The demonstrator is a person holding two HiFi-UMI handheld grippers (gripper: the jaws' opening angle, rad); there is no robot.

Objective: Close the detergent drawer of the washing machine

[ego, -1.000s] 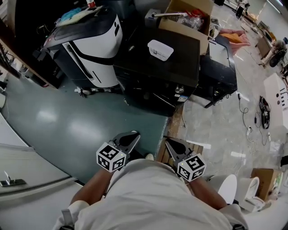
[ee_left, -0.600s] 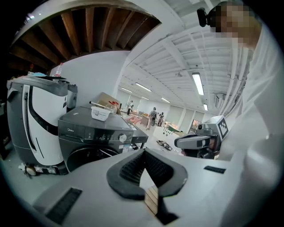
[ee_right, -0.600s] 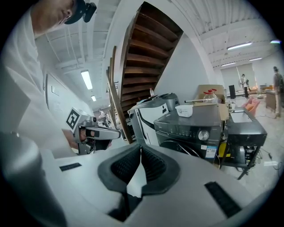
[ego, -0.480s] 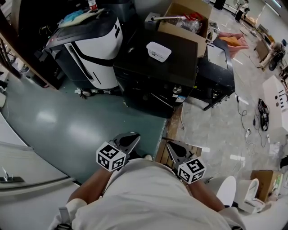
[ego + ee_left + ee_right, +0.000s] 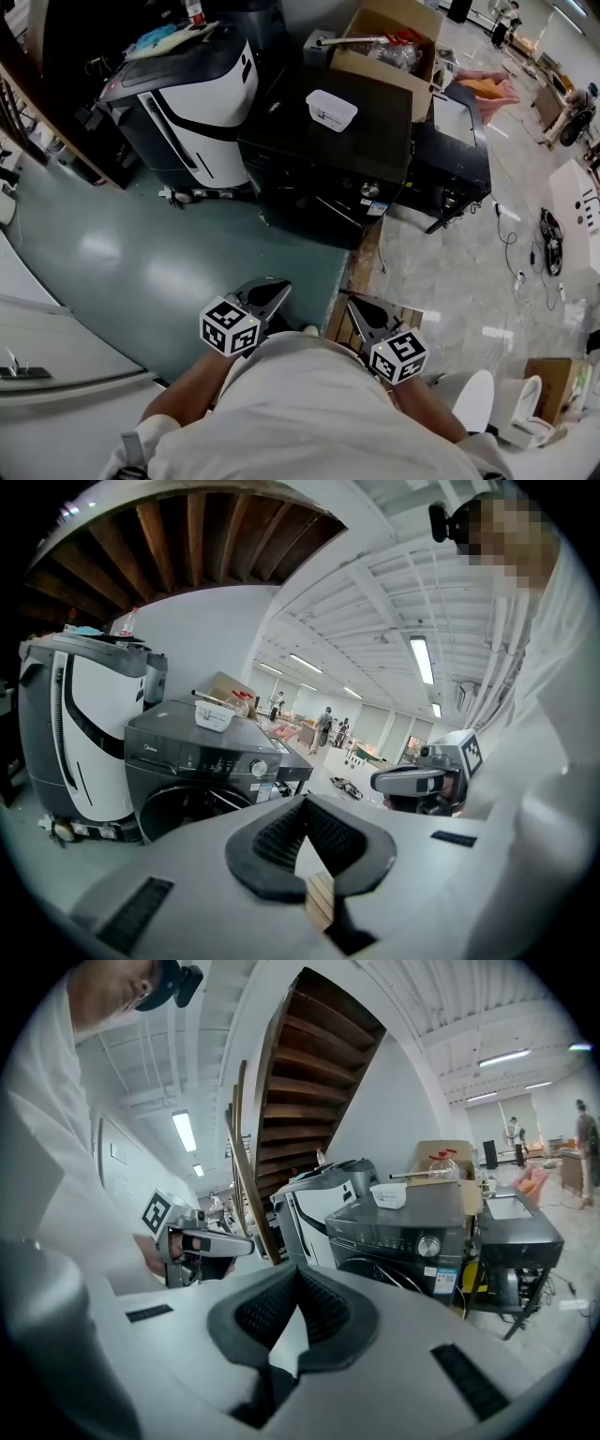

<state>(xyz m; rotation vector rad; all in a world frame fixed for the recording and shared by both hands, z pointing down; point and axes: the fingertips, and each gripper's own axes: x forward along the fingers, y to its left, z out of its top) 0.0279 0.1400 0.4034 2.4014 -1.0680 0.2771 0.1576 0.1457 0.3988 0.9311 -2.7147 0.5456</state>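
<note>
A person held the left gripper (image 5: 277,286) and the right gripper (image 5: 356,302) close to the body, both with jaws pressed together, holding nothing. The dark washing machine (image 5: 328,141) stood well ahead, its detergent drawer (image 5: 152,747) at the front's upper left

White tub (image 5: 332,109) near cardboard box (image 5: 375,64); white-black appliance (image 5: 187,103) left.

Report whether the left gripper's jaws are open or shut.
Shut. In the left gripper view, the left gripper has its two black pads meeting at the tips, with nothing held between them.
</note>
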